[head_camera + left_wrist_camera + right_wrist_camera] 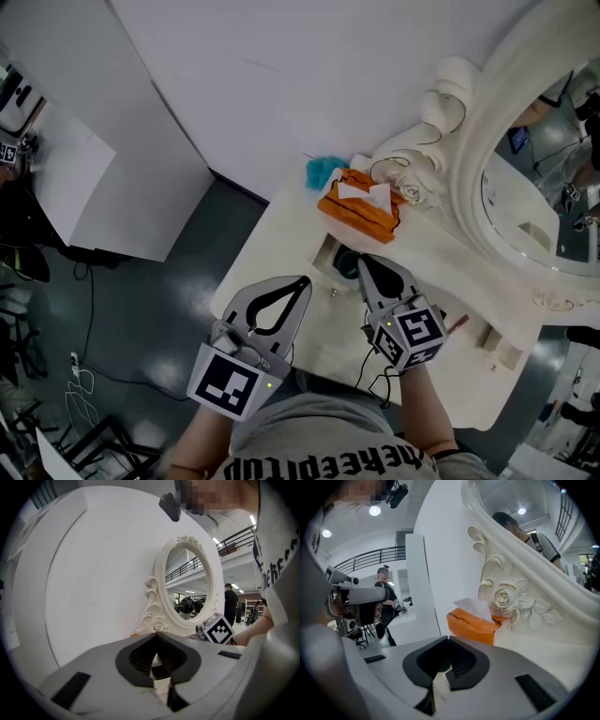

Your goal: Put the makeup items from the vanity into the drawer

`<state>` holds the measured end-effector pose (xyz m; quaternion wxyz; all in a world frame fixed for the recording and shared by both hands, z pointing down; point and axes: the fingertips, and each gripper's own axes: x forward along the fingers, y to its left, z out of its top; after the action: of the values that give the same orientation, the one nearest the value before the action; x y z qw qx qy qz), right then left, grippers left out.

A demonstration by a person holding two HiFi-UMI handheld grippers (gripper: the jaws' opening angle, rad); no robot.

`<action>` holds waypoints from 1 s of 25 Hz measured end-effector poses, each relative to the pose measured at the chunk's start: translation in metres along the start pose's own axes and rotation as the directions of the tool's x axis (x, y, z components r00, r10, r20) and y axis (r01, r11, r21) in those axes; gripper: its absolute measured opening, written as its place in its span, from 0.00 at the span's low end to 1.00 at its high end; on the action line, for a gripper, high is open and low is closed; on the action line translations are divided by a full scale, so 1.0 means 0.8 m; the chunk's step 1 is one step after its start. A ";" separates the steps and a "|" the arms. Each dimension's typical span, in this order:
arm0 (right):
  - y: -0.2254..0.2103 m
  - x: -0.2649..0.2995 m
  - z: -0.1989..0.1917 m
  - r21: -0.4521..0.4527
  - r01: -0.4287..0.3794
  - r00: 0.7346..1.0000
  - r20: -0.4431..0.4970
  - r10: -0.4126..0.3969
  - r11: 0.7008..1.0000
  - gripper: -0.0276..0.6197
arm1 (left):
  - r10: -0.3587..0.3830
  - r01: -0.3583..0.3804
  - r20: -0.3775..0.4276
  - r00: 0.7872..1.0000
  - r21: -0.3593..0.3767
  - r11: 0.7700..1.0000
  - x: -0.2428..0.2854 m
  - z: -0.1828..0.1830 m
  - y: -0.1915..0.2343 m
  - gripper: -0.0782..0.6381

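Observation:
A white vanity carries an ornate oval mirror. In the head view a dark round item sits in a rectangular recess of the vanity top. My right gripper is shut, and its tips are right beside that item; I cannot tell if they touch. My left gripper is shut too and hovers over the vanity's front left part with nothing in it. The left gripper view shows my left gripper with its jaws together. In the right gripper view my right gripper also has its jaws together.
An orange tissue box stands at the mirror's base, with a teal fluffy thing behind it. A thin reddish pencil and small pale items lie at the vanity's right. A white wall rises behind; dark floor lies at the left.

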<state>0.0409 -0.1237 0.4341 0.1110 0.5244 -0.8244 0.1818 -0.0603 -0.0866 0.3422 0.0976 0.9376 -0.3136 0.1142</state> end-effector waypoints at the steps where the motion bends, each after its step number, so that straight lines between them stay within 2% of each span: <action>1: 0.000 0.002 -0.003 -0.001 0.000 1.000 -0.007 0.000 1.000 0.09 | 0.003 -0.003 -0.001 1.000 -0.003 1.000 -0.001 -0.001 0.002 0.13; 15: -0.001 0.021 -0.042 -0.020 0.028 0.995 -0.096 -0.030 0.999 0.09 | 0.016 -0.017 -0.018 1.000 -0.037 0.999 -0.005 -0.015 0.015 0.13; 25: 0.003 0.027 -0.050 -0.095 0.057 0.986 -0.148 -0.071 0.994 0.09 | 0.018 -0.019 -0.022 1.000 -0.049 0.999 -0.005 -0.021 0.018 0.13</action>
<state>0.0293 -0.1242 0.4781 0.2026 0.5299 -0.8037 0.1796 -0.0749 -0.0913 0.3589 0.1232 0.9307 -0.3237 0.1176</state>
